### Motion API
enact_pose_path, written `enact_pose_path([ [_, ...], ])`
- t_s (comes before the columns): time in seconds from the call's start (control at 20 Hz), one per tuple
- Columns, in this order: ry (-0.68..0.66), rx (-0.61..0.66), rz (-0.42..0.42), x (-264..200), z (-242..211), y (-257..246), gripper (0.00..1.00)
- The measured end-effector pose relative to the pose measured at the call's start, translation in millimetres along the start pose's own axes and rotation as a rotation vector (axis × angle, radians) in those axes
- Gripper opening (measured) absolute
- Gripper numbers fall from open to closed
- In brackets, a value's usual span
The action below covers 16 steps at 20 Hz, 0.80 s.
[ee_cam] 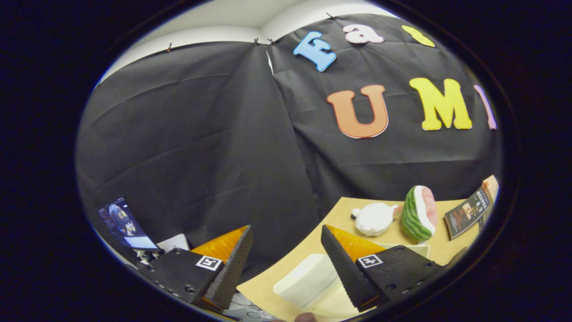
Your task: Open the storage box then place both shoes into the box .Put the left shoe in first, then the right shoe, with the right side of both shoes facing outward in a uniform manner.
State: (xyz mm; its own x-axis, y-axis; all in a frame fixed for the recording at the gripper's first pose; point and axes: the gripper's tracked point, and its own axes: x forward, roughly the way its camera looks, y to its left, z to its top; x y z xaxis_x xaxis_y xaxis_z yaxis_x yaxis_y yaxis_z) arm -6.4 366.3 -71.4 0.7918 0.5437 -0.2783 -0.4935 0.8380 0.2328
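The view looks forward from the gripper point(286, 250), tilted so that the scene slopes. Its two fingers stand wide apart with nothing between them.

Farthest left, beyond the left finger, a lit screen point(123, 223) leans against the dark cloth wall, with a pale sheet just beside it. Black creased cloth covers the whole background.

Between the fingers and just past the right one lies a pale wooden tabletop point(268, 286), smooth and matt. On it, partly hidden behind the right finger, sits a white block-shaped thing point(308, 277) with rounded edges. It may be the storage box or its lid, though that cannot be told for certain. If so, it looks like light, stiff, smooth plastic, likely to slide on the wood; a grip on a lid edge or lip would probably hold best.

Further right, beyond the fingers, rests a small white soft toy point(373, 218), rounded and plush. Touching or just beside it stands a toy watermelon wedge point(418, 213), green-striped rind with a pink face. Farthest right a dark printed leaflet point(467, 212) lies flat on the tabletop.

No shoe can be made out among these things.
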Motion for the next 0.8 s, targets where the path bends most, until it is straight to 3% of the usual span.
enact_pose_path([
  [0.25, -0.066, -0.069, -0.141, -74.7, 8.1, -90.5, 0.95],
  [0.5, -0.114, -0.089, -0.327, -175.8, 5.2, -221.5, 0.96],
  [0.65, -0.113, -0.064, -0.459, -238.9, -12.7, -303.9, 0.96],
  [0.8, -0.063, -0.024, -0.535, -271.5, -54.9, -364.7, 0.96],
])
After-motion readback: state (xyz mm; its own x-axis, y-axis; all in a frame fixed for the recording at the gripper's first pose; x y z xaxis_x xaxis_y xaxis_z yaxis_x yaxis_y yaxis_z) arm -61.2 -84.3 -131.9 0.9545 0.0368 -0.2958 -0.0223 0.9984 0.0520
